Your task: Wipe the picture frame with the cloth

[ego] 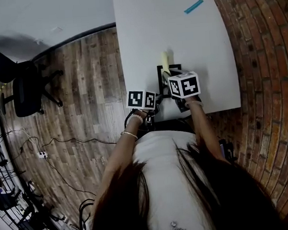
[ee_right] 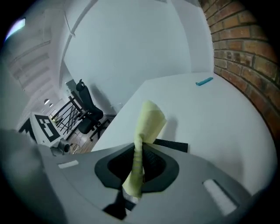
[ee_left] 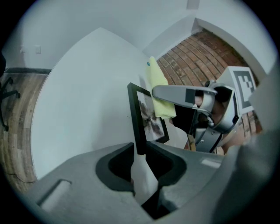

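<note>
head view, from the left: a black office chair (ego: 25,86) stands on the wooden floor (ego: 85,126), well apart from the white table (ego: 142,32). at the table's near edge is my left gripper (ee_left: 140,152). its fingers are closed on the black side edge of the picture frame (ee_left: 136,118), which stands upright on the table with its picture side turned toward my right gripper (ee_right: 139,162). just right of that, the yellow cloth (ee_right: 148,122) is pinched in my right fingers. a twisted strip of it runs between them and the loose end sticks up past the tips. in the left gripper view the cloth lies against the upper part of the frame's picture side. further back and to the right a small blue strip (ego: 193,6) lies on the table. a brick wall (ego: 263,53) runs along the table's right side.
</note>
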Available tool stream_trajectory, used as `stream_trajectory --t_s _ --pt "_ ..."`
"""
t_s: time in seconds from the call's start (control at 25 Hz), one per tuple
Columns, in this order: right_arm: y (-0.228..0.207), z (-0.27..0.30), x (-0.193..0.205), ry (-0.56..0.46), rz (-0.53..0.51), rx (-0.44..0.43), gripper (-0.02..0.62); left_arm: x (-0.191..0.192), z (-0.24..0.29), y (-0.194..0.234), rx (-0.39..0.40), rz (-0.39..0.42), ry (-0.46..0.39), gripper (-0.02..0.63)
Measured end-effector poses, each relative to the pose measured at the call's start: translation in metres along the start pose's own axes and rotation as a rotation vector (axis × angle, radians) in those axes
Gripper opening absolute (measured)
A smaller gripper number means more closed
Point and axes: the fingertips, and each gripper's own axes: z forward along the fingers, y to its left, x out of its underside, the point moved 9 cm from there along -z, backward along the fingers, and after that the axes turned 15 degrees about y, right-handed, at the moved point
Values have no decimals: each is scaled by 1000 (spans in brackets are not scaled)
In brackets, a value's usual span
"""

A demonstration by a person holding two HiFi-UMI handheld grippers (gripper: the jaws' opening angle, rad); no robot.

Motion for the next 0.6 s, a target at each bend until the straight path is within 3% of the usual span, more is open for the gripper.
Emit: stream_trajectory --t_s 0.4,0.6 --pt "2 -33 23 -55 22 74 35 1 -2 -1 -25 8 -31 91" --pt "3 -45 43 -74 53 90 35 4 -4 -6 -65 70 -15 97"
